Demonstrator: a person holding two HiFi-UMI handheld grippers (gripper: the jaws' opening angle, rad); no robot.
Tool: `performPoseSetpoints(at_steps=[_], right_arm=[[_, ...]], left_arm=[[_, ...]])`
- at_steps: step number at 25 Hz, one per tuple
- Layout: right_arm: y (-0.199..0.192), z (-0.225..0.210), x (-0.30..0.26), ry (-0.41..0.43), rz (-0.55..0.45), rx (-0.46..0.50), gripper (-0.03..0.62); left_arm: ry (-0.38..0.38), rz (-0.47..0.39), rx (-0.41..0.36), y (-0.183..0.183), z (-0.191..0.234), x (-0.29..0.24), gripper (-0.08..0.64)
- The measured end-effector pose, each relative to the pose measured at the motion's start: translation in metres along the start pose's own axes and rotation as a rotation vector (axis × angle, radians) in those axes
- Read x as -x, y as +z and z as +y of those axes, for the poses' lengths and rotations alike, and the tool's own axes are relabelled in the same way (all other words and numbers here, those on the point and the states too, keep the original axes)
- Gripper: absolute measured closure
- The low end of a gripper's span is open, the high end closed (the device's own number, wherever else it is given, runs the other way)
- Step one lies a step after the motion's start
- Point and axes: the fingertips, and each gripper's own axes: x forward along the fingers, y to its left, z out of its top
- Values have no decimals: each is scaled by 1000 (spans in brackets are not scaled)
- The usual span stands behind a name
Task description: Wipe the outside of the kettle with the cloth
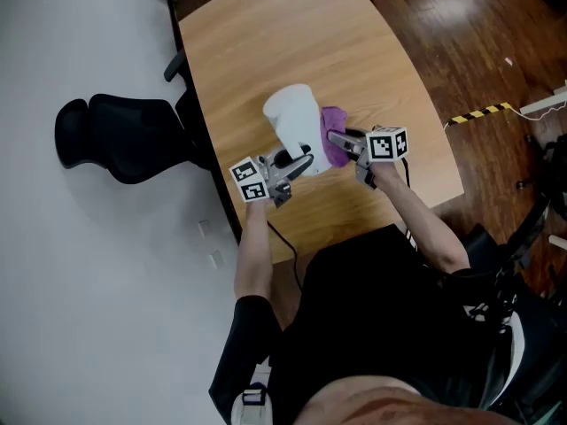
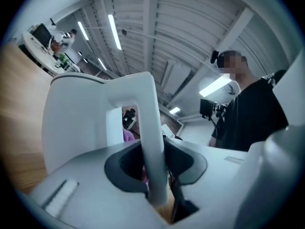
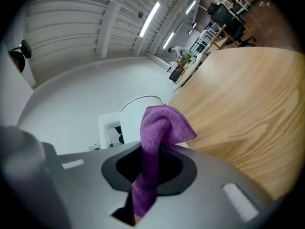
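A person in black point(image 1: 381, 312) bends over the wooden table point(image 1: 266, 51), with the white kettle point(image 1: 295, 122) between the left gripper point(image 1: 299, 165) and right gripper point(image 1: 338, 140). Left gripper view: the kettle's handle point(image 2: 150, 142) sits between its jaws, which stand slightly apart, a gap on one side. Right gripper view: jaws clamped on the purple cloth point(image 3: 155, 147), kettle just beyond its tip
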Motion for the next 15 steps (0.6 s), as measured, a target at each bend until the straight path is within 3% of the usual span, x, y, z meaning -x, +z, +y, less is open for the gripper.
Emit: performPoseSetpoints(at_steps=[3, 6, 9, 12, 15], right_arm=[[-27, -8, 13, 4, -14, -89, 537], [-19, 2, 14, 12, -5, -161, 537], [-26, 7, 19, -7, 9, -222, 537], [-41, -6, 13, -40, 38, -246, 537], [-31, -5, 10, -48, 38, -240, 537]], left_arm=[[-74, 197, -25, -40, -22, 16, 452], [-143, 476, -70, -48, -33, 30, 450], [-146, 660, -100, -66, -38, 43, 424], [-47, 722, -167, -86, -15, 64, 401], [154, 626, -209, -71, 12, 72, 382]])
